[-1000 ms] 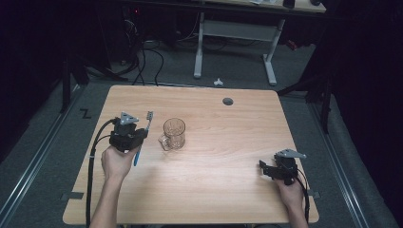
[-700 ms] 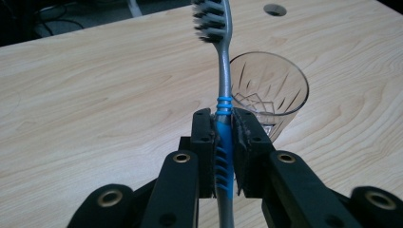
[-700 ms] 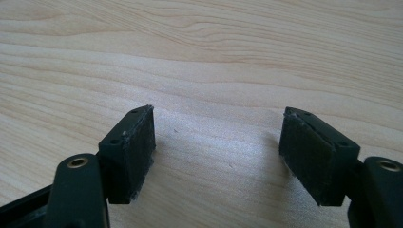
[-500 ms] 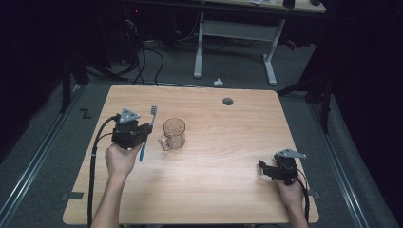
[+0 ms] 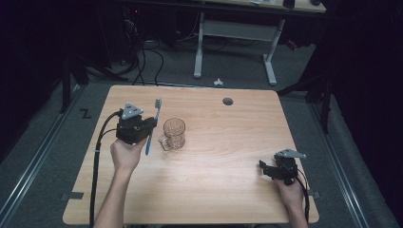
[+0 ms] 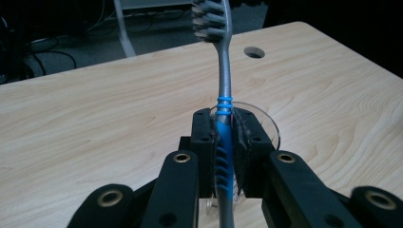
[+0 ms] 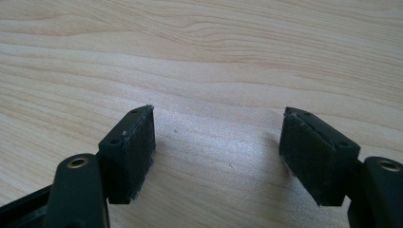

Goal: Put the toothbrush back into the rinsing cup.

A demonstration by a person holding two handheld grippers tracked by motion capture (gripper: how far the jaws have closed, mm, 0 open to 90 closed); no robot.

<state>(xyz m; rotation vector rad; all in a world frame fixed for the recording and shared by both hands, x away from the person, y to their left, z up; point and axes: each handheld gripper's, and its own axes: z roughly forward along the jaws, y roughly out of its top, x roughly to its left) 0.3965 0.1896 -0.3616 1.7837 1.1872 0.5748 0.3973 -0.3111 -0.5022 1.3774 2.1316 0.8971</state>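
left claw (image 5: 151, 124) clamps a blue toothbrush (image 5: 153, 124) mid-handle, bristles toward the far edge, above the worktop (image 5: 228, 137). glass mug (image 5: 173, 134) just right of it, nothing between. right claw (image 5: 264, 169) wide, empty, near right corner. grommet hole (image 5: 228, 101) far.

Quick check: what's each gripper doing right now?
Left gripper: shut on the toothbrush, near the glass mug.
Right gripper: open, empty, on the table.

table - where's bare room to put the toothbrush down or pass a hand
Most of the table is bare: the wide stretch between the glass mug and the right gripper, the far right part past the cable hole, and the near edge between the forearms. It is crowded at the left, where the left gripper holds the toothbrush beside the mug.
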